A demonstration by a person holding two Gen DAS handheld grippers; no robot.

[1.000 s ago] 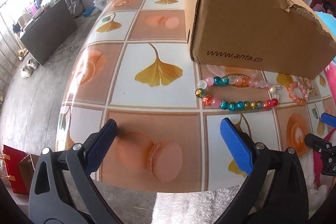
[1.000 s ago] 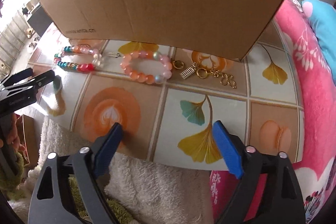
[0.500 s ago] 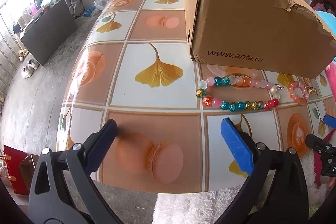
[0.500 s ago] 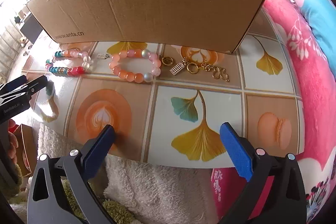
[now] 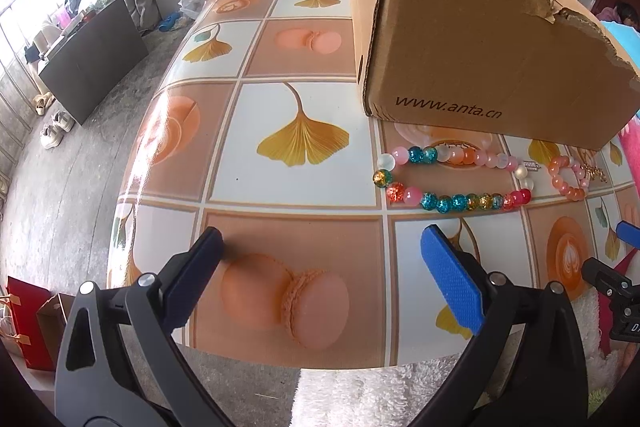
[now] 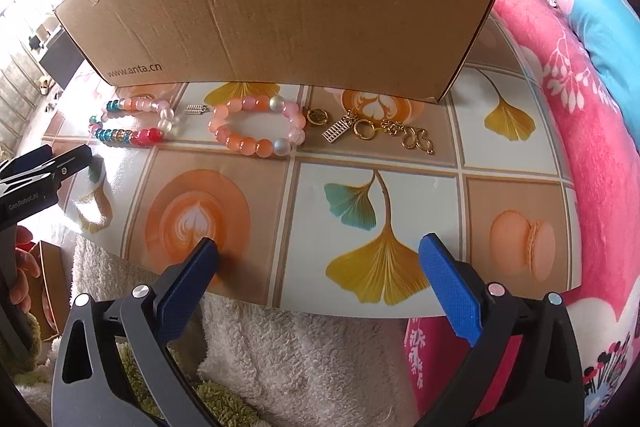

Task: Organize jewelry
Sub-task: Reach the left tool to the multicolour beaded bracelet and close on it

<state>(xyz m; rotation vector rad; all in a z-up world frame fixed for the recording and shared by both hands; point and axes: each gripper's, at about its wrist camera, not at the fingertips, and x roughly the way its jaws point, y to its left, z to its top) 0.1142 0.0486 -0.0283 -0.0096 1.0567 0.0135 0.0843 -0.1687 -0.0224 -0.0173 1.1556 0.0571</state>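
A multicoloured bead bracelet [image 5: 448, 179] [image 6: 132, 125] lies on the patterned table in front of a cardboard box [image 5: 472, 39] [image 6: 288, 3]. To its right rest a pink-orange bead bracelet [image 6: 256, 127] [image 5: 568, 175] and gold charms on a chain [image 6: 376, 131]. My left gripper [image 5: 320, 263] hovers open over the table's near edge, left of the beads, nothing between its fingers. My right gripper [image 6: 320, 267] also stands open at the near edge, well short of the jewelry. The left gripper's tips [image 6: 48, 167] show at the left edge of the right wrist view.
A pink floral blanket [image 6: 580, 147] and a blue cushion [image 6: 600, 31] flank the table's right side. White towelling [image 6: 300, 359] lies below the near edge. Left of the table are the floor, a dark cabinet [image 5: 88, 67] and shoes [image 5: 56, 127].
The right gripper's view has drawn back and shifted right, so the jewelry sits farther left and higher. The left gripper has barely moved. Both stay open.
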